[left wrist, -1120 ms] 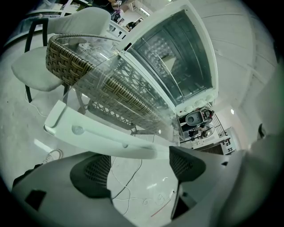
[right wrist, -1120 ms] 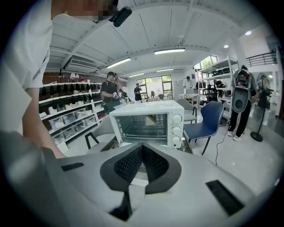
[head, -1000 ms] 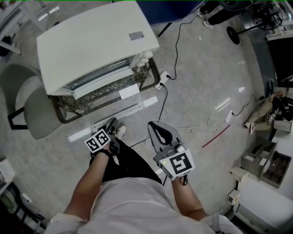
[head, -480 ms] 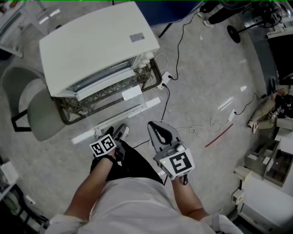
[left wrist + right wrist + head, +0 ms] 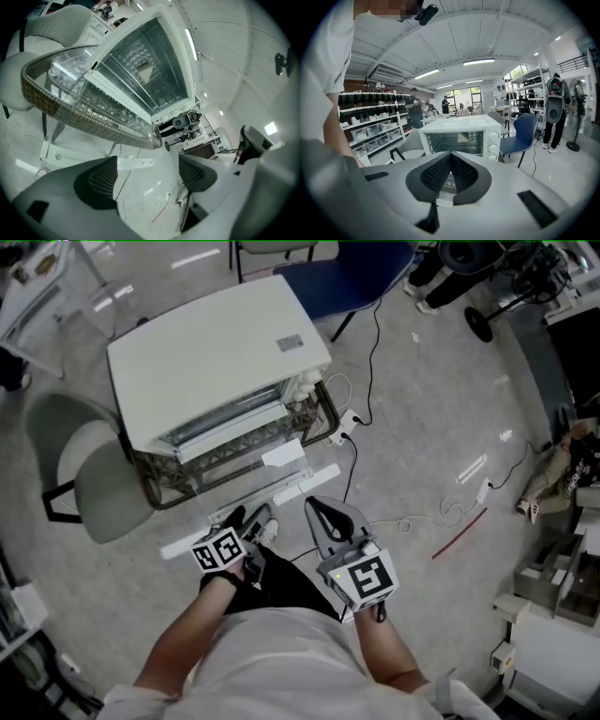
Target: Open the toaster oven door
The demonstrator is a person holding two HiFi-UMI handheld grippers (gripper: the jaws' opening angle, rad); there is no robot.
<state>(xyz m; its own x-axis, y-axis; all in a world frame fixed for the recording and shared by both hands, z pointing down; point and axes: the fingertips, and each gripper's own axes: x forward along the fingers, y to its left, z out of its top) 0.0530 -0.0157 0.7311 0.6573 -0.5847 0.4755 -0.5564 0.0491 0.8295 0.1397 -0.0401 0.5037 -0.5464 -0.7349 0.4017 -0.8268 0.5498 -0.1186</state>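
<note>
You have pulled your left hand-held gripper [image 5: 147, 176] back a little, jaws wide and empty. The right hand-held gripper [image 5: 450, 172] is pinched together. The toaster oven [image 5: 211, 352] sits on the table [image 5: 70, 117], well apart from both. Its door looks closed, so you must reach in again.

No legible txt anywhere: sticker [image 5: 290, 344] on toaster oven [image 5: 216, 362] top too small to read.

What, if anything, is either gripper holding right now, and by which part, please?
Nothing is held: the left gripper is open on empty air, the right gripper shut with nothing between its jaws.
</note>
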